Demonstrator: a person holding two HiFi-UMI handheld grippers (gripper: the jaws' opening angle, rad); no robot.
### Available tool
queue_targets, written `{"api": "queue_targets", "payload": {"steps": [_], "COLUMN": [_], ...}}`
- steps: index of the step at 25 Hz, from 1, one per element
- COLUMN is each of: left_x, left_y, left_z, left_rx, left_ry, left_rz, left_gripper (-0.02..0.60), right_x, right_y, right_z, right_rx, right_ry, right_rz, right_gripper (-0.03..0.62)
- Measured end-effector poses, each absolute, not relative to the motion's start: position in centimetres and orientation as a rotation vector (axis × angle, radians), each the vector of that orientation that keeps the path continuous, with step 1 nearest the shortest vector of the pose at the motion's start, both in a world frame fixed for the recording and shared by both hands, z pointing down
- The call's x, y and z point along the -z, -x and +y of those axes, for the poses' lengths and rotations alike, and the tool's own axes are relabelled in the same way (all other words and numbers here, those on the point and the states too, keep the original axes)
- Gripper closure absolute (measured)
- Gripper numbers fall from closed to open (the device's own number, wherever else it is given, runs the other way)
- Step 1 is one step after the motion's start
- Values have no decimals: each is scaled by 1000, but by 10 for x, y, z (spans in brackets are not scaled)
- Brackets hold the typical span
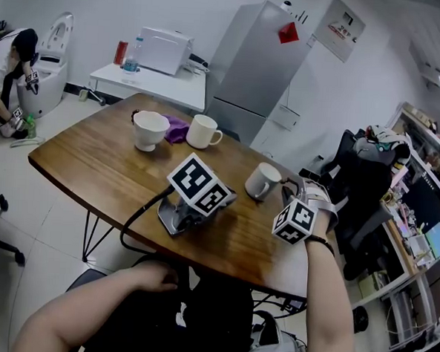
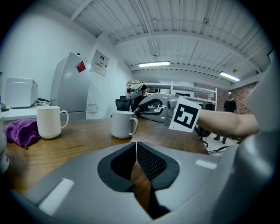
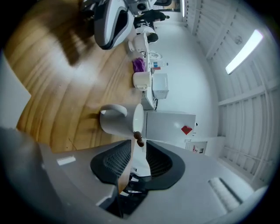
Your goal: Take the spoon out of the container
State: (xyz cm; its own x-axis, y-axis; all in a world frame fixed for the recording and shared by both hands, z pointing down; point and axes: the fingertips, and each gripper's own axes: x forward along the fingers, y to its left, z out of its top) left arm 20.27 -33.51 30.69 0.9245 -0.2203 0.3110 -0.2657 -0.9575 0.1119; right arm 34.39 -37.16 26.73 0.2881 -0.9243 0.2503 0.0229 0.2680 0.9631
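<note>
A white mug (image 1: 262, 181) stands near the table's right end; in the right gripper view the mug (image 3: 117, 120) lies just ahead of my jaws. A small brown spoon handle tip (image 3: 138, 139) pokes past its rim; the rest of the spoon is hidden in the mug. My right gripper (image 3: 138, 148) is open, with the handle tip at the gap's mouth and the pads not pressing it. In the head view the right gripper (image 1: 285, 187) hovers at the mug's right side. My left gripper (image 1: 224, 201) lies shut and empty on the table, with no hand on it; its pads (image 2: 144, 159) meet.
On the wooden table (image 1: 94, 167) stand a second white mug (image 1: 203, 131), a white dripper cup (image 1: 150, 129) and a purple cloth (image 1: 177, 127) at the far side. A grey fridge (image 1: 257, 62) stands behind. A person crouches at the far left.
</note>
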Motion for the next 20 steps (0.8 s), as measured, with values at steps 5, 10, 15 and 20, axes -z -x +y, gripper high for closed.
{"api": "queue_targets", "payload": {"steps": [5,10,15,20], "left_x": [-308,-308,-309,-309], "left_y": [-203,-201,-203,-202], "left_z": [-335,-336,-335,-336], "left_rx": [-447,-449,-448,-447], "left_ry": [-2932,-2932,-2930,-2934], "left_rz": [-374,-374,-373,-375], "left_gripper": [569,569,569,569], "right_x": [-272,-269,-268,-252], "right_y": [-347,-348,-348,-349], "right_z": [-375,-378,-377,-371], "right_rx": [862,893,917,916], "right_ry": [-1070,-1072,-1059,-1159], "right_rz": [-1001,-955,-913,-976], "right_gripper": [484,485,539,540]}}
